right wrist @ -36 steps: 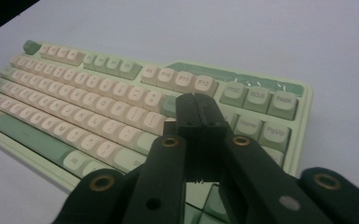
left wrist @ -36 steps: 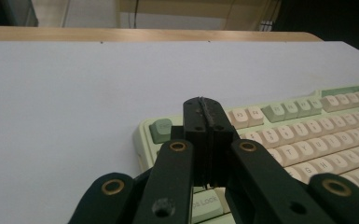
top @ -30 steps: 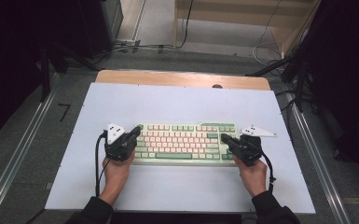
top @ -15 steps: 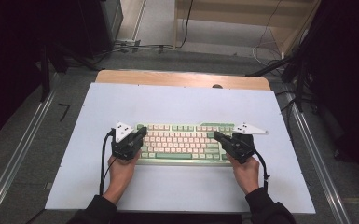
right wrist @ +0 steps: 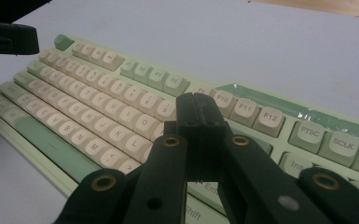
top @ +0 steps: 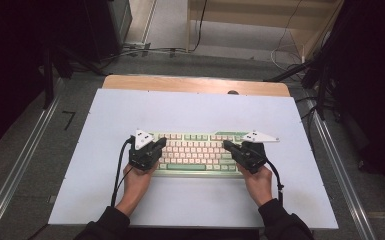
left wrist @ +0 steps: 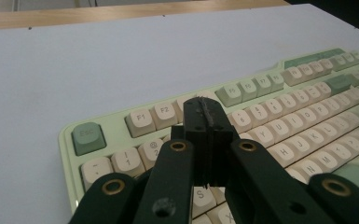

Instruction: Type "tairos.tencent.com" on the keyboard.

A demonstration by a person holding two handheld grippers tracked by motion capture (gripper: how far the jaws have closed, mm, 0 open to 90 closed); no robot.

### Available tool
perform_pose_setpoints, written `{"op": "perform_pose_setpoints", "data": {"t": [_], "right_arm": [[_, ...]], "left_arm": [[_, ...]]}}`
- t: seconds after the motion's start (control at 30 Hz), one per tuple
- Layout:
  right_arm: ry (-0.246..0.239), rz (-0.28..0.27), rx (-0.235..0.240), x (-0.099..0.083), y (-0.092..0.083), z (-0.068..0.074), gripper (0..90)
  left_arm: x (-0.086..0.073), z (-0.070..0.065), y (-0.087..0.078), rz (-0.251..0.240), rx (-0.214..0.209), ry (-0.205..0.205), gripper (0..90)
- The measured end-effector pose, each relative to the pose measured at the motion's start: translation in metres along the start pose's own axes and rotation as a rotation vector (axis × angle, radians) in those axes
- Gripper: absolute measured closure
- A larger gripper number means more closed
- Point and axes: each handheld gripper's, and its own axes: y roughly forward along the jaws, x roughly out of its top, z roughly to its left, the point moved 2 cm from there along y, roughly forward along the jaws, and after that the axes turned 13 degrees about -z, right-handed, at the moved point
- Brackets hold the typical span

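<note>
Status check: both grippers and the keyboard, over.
Left gripper shut, fingers over the keyboard's left end. Right gripper shut, over its right end. Neither holds anything. Keyboard flat on the white table; nothing in the way.

I count one keyboard [top: 196, 152] on the table [top: 195, 107], lying nearer its near edge than its far one. I count two grippers over it: the left gripper [top: 160, 144] at the keyboard's left end and the right gripper [top: 228, 145] at its right end. Two hands hold them, one each. Two cables trail back toward the near edge, one per gripper.
</note>
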Motion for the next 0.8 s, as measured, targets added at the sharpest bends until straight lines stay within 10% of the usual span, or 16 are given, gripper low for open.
{"op": "perform_pose_setpoints", "data": {"t": [0.8], "right_arm": [[-0.006,0.01,0.022,-0.001,0.011,0.009,87.3]], "left_arm": [[-0.003,-0.022,0.028,0.085,-0.094,0.058,90.0]]}}
